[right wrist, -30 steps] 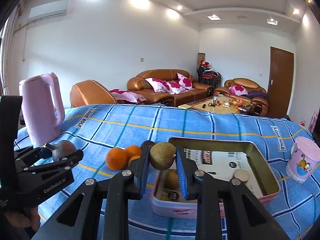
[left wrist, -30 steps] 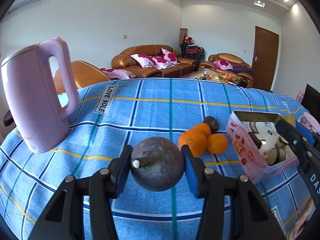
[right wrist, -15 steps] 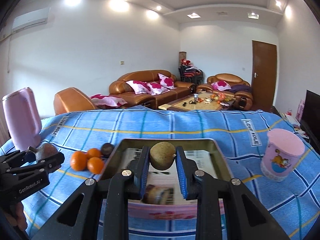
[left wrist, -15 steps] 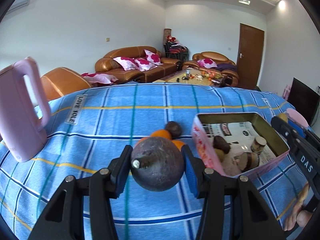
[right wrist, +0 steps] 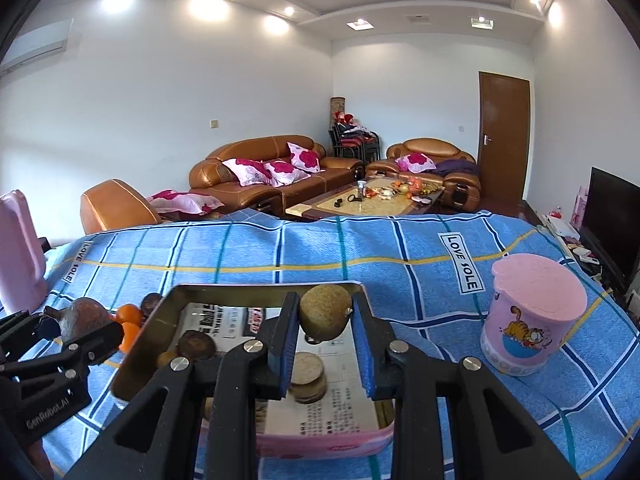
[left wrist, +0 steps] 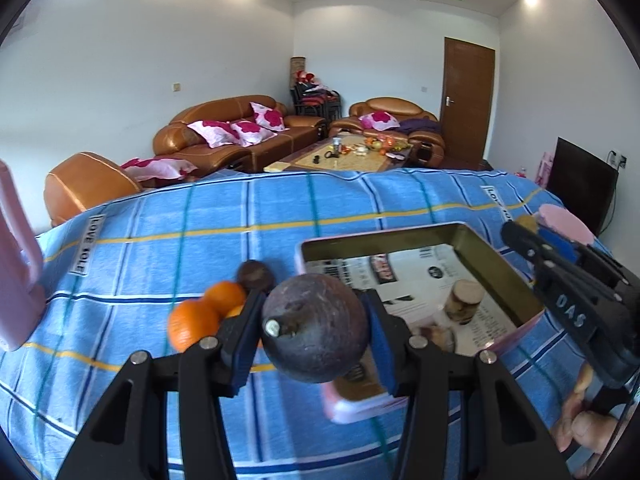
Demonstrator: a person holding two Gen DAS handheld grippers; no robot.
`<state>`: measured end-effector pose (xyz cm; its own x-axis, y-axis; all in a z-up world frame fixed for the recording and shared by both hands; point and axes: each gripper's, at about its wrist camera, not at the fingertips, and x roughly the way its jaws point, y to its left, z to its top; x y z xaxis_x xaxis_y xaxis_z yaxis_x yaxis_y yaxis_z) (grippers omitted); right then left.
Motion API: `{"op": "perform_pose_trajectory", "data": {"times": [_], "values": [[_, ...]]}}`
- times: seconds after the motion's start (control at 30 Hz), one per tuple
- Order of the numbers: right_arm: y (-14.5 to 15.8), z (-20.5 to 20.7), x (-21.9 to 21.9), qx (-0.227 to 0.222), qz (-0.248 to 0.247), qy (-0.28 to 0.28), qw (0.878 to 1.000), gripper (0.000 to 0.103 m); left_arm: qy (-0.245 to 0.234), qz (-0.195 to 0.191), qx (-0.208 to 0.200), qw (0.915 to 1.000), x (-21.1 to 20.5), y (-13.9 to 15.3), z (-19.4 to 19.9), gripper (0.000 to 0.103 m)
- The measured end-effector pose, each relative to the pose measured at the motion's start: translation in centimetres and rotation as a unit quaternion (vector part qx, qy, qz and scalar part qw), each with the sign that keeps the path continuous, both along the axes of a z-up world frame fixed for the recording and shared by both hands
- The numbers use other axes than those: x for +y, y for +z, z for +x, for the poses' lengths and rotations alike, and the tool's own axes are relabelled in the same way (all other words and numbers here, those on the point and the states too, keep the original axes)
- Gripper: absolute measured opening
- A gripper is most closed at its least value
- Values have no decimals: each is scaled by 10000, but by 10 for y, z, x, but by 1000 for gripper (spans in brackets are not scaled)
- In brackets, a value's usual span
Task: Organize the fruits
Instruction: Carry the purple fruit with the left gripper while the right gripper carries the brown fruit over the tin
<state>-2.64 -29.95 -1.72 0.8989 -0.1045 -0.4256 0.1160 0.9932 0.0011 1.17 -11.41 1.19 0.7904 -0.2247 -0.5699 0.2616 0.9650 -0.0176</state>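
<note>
On the blue checked tablecloth a pink tin, lined with printed paper, sat in front of both grippers. Right gripper was clamped on a small tan fruit, holding it in the air over the tin's far half. Left gripper was clenched on a larger dark fruit, stem stub toward the lens, at the tin's left edge; whether it was past the rim could not be told from either view. Already in the tin: a brown fruit near the left wall and a pale ridged piece near the middle. Loose on the cloth left of the tin were oranges and one small dark fruit touching them. A pink cup stood well to the right, a pink kettle far left. Risks, as judged: both grippers converging on one shallow tin could knock together, or the left jaws catch the rim and shove the tin. A release from this height might let the round tan fruit bounce off the paper or roll over the low wall. The dark fruit, gripped across a smooth curve, could squirt out if the hold slackened early.
</note>
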Motion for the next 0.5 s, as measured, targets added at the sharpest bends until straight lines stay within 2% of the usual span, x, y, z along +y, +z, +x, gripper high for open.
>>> {"op": "perform_pose_trajectory", "data": {"times": [0.5], "values": [[-11,34,-6,348,-255,-59,9991,28,-149,44,251,9996,-34,-20,23,51]]}}
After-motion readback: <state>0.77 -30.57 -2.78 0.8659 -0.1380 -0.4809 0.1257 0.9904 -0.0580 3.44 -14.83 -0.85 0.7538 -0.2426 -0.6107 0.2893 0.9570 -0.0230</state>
